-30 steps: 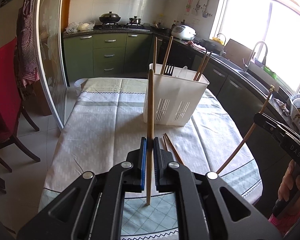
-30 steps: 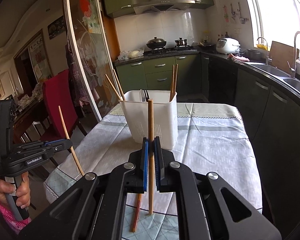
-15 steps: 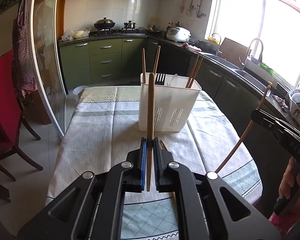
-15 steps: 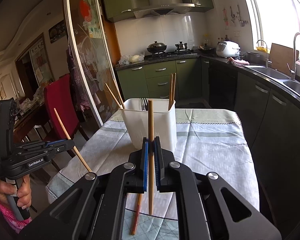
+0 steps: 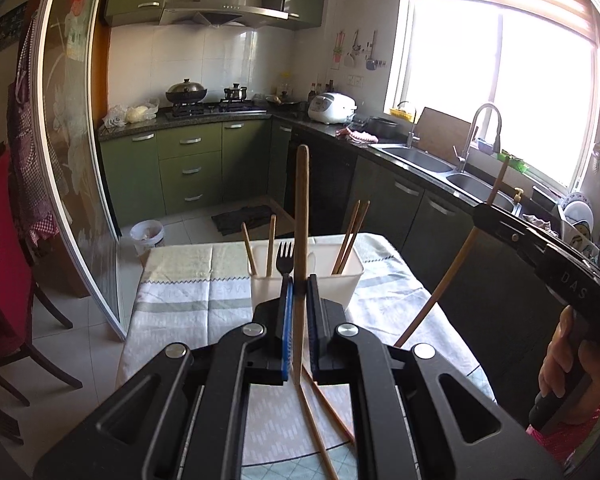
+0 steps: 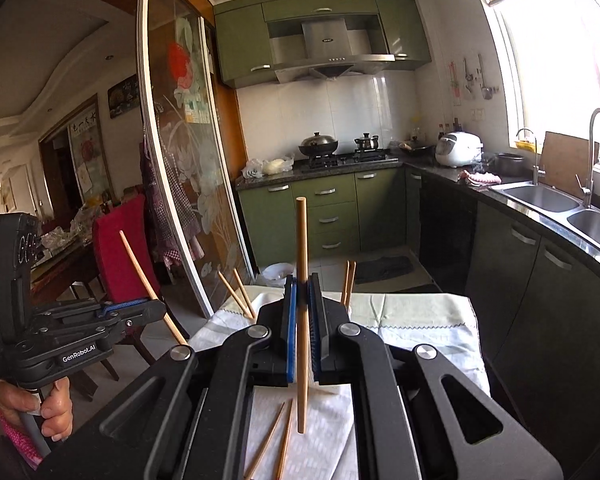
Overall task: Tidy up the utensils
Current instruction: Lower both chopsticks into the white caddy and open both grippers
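Note:
My left gripper (image 5: 299,286) is shut on an upright wooden chopstick (image 5: 301,216), raised above the table. My right gripper (image 6: 302,286) is shut on another upright chopstick (image 6: 301,248). Each gripper shows in the other's view: the right one (image 5: 556,264) at the right, the left one (image 6: 112,314) at the left. The white slotted utensil holder (image 5: 342,276) stands on the table ahead, holding several chopsticks (image 5: 350,236) and a black fork (image 5: 285,258). In the right wrist view the holder is mostly hidden behind my fingers. Two loose chopsticks (image 5: 320,420) lie on the tablecloth below the grippers; they also show in the right wrist view (image 6: 278,436).
The table (image 5: 180,304) has a pale patterned cloth. A red chair (image 5: 4,264) stands to the left by a glass sliding door (image 5: 80,160). Dark counter with sink (image 5: 420,160) runs along the right. A white bin (image 5: 148,236) sits on the floor beyond the table.
Both grippers have risen and tilted upward with their chopsticks; the holder now sits lower in both views, with more of the kitchen wall and hood showing.

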Available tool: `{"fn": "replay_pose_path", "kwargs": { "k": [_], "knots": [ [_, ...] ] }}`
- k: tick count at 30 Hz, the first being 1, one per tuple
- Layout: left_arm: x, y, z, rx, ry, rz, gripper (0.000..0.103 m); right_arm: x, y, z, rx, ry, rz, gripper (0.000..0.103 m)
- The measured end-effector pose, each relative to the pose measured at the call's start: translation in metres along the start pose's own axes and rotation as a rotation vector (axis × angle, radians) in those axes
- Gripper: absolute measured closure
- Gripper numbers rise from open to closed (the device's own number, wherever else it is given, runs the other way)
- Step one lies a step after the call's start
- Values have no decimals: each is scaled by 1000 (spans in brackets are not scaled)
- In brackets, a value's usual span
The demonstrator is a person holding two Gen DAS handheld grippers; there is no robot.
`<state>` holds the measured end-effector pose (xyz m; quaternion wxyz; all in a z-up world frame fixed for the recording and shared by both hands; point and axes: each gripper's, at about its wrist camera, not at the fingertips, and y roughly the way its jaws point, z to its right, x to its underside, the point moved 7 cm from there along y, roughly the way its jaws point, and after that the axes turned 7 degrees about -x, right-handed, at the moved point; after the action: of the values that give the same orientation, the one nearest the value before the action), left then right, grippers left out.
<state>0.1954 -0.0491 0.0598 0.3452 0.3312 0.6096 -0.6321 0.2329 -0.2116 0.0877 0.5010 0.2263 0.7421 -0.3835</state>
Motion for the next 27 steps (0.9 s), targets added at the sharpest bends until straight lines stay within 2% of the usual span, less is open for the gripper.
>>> {"fn": "replay_pose_path", "kwargs": {
  "k": [8, 15, 21, 27],
  "knots": [
    [-68, -8, 13, -10, 10, 127, 96, -61, 16, -4, -1, -33, 71, 97],
    [-97, 24, 20, -45, 10, 162, 96, -102, 41, 4, 37, -52, 132, 97],
    [-89, 77, 14, -77, -5, 95, 96, -88, 88, 34, 44, -4, 78, 97],
    [-63, 114, 12, -83, 14, 16, 96, -43, 133, 53, 42, 22, -26, 96]
  ]
}}
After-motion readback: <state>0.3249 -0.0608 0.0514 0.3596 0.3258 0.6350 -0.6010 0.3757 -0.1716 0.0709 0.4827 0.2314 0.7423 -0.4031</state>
